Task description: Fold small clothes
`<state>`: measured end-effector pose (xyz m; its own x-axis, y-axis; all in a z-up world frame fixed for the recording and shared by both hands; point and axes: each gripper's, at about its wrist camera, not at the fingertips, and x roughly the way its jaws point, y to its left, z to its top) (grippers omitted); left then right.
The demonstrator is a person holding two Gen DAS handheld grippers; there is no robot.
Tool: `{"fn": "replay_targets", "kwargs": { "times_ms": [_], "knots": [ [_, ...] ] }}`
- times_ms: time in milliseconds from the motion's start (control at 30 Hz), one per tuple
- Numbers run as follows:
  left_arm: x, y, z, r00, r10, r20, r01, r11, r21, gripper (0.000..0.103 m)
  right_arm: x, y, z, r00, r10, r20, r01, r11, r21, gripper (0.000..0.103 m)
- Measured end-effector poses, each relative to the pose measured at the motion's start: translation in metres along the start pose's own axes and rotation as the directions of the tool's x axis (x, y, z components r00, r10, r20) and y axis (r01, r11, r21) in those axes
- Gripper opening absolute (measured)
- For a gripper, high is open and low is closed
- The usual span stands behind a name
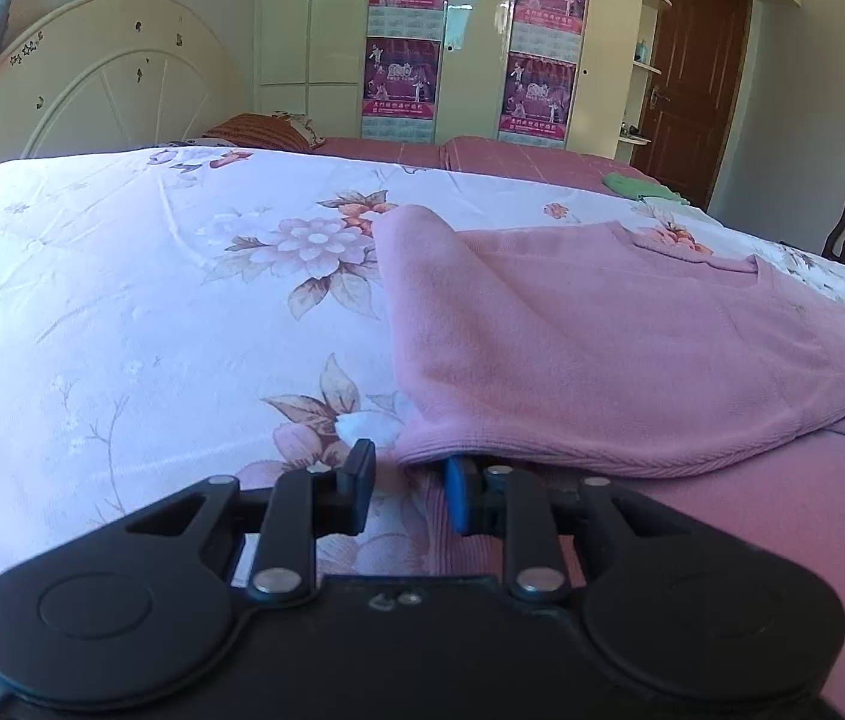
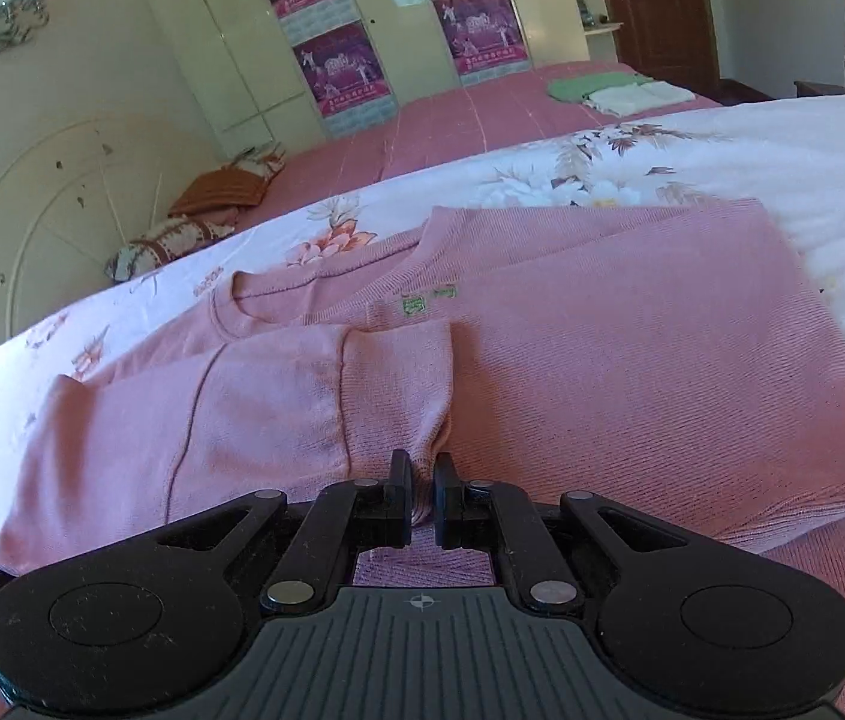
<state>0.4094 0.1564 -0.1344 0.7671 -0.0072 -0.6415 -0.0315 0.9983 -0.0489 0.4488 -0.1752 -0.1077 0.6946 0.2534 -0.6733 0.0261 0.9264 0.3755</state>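
Hand-held gripper (image 2: 422, 501) pinching pink sweater (image 2: 632, 360) on floral bedsheet (image 2: 782, 144)

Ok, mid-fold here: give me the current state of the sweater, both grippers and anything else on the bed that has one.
Pink sweater: lying on the bed, partly folded, one sleeve laid across the body.
Sleeve: folded over, cuff end pinched.
Right gripper: shut on the sleeve.
Left gripper: open, at the sweater's ribbed hem.
Green and white clothes: folded, lying at the far corner.
Door: closed.
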Motion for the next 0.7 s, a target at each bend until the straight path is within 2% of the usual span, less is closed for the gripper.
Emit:
{"fn": "replay_targets", "kwargs": {
  "times_ms": [100,200,233,333,400,533,600,700],
  "knots": [
    [0.002,-0.001,0.002,1.0,0.002,-0.005,-0.002,1.0,0.006,0.024,-0.001,0.005,0.0,1.0,0.0,0.007,0.0,1.0,0.0,0.006],
    [0.002,-0.001,0.002,1.0,0.005,-0.008,-0.005,1.0,0.014,0.026,-0.016,0.008,0.003,0.997,0.013,0.081,-0.013,1.0,-0.01,0.006],
    [0.002,-0.001,0.002,1.0,0.005,-0.008,-0.005,1.0,0.017,0.026,-0.017,0.01,0.002,0.996,-0.004,0.093,0.007,1.0,-0.03,0.006],
    [0.002,-0.002,0.003,1.0,0.009,-0.011,-0.008,1.0,0.026,0.026,-0.002,0.001,-0.004,0.998,-0.059,0.028,0.06,0.998,-0.018,0.006],
    [-0.001,-0.001,0.002,1.0,0.013,-0.006,-0.013,1.0,0.023,0.028,-0.005,-0.003,-0.005,0.998,-0.035,0.047,0.035,0.999,0.012,0.006],
    [-0.014,0.001,-0.005,1.0,0.013,-0.011,-0.013,0.999,0.043,0.032,-0.007,-0.003,-0.004,0.998,-0.026,0.049,0.025,1.0,0.004,0.006],
    [-0.028,0.005,-0.007,1.0,0.014,0.009,-0.015,0.999,0.042,0.032,-0.01,-0.006,-0.002,0.998,-0.014,0.061,0.013,1.0,0.021,0.006],
    [-0.042,0.01,0.002,0.996,-0.007,0.092,0.006,1.0,0.005,0.03,-0.012,-0.007,0.001,0.998,-0.01,0.065,0.009,1.0,0.006,0.006]
  ]
}}
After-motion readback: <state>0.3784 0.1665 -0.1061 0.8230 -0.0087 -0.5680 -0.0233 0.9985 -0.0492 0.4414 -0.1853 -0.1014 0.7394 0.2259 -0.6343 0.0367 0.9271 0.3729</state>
